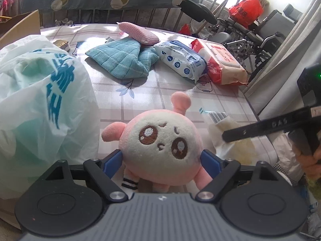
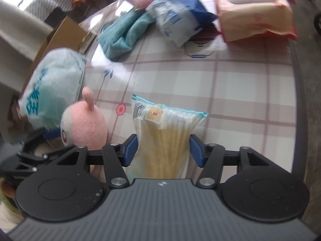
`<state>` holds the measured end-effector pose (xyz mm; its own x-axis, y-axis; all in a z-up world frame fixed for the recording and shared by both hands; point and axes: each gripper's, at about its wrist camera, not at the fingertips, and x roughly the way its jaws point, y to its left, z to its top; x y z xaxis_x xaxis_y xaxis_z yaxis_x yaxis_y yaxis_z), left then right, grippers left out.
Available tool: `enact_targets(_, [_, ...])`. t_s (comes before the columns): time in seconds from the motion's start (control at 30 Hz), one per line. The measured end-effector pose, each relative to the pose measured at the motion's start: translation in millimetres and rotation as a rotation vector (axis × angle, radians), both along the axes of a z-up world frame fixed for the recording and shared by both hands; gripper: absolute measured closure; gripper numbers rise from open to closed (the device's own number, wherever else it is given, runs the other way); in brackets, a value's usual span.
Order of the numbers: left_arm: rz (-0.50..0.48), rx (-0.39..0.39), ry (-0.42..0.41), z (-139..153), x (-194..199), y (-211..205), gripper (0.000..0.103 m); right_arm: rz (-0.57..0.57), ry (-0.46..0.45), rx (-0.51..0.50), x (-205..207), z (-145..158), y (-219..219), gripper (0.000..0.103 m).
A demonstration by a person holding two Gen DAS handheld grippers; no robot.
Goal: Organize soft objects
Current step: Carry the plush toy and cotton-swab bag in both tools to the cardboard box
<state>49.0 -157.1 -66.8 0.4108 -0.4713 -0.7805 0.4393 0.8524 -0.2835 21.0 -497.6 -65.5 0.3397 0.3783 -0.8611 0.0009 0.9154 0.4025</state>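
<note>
My left gripper (image 1: 161,160) is shut on a pink and white plush toy (image 1: 160,140), its blue pads pressing both sides of the toy. The toy also shows in the right wrist view (image 2: 86,126), at the left. My right gripper (image 2: 163,148) is shut on a clear zip bag of yellow sponge cloths (image 2: 164,132), held over the checked table. That bag shows in the left wrist view (image 1: 222,132), just right of the toy.
On the checked tablecloth (image 1: 160,92) lie a teal towel (image 1: 124,60), a pink pad (image 1: 138,33), a blue-white wipes pack (image 1: 180,58) and a red-white wipes pack (image 1: 222,64). A white plastic bag (image 1: 40,104) bulges at the left, before a cardboard box (image 1: 20,26). The table edge runs along the right.
</note>
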Motion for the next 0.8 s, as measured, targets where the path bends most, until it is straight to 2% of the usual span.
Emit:
enact_targets(0.03, [0.001, 0.008, -0.003, 0.1, 0.0, -2.0, 0.015, 0.019, -0.008, -0.027, 0.0, -0.5, 6.0, 0.034])
enact_targets(0.13, [0.005, 0.023, -0.013, -0.4, -0.7, -6.8, 0.015, 0.064, -0.032, -0.081, -4.2, 0.6, 20.7, 0.025])
enact_targets(0.23, [0.003, 0.038, -0.024, -0.3, -2.9, -10.5, 0.015, 0.101, -0.059, -0.139, -4.2, -1.4, 31.9, 0.024])
enact_targets(0.27, [0.004, 0.040, -0.027, -0.8, -2.8, -11.0, 0.016, 0.115, -0.069, -0.159, -5.8, -1.7, 34.3, 0.025])
enact_targets(0.4, [0.013, 0.034, -0.025, -1.1, -3.4, -9.3, 0.021, 0.149, -0.113, -0.225, -12.2, -1.2, 43.8, 0.041])
enact_targets(0.43, [0.015, 0.034, -0.028, -0.8, -3.8, -9.2, 0.022, 0.144, -0.120, -0.221, -12.6, -1.5, 44.1, 0.050])
enact_targets(0.5, [0.021, 0.028, -0.031, 0.0, -4.8, -8.6, 0.024, 0.113, -0.125, -0.203, -15.6, -0.1, 41.4, 0.055])
enact_targets(0.63, [0.024, 0.002, -0.018, 1.7, -5.2, -5.7, 0.026, 0.034, -0.119, -0.084, -17.4, 1.1, 29.1, 0.060])
enact_targets(0.8, [0.023, -0.044, -0.006, 6.4, -8.8, -0.9, 0.026, -0.046, -0.113, 0.057, -24.7, 6.6, 18.8, 0.061])
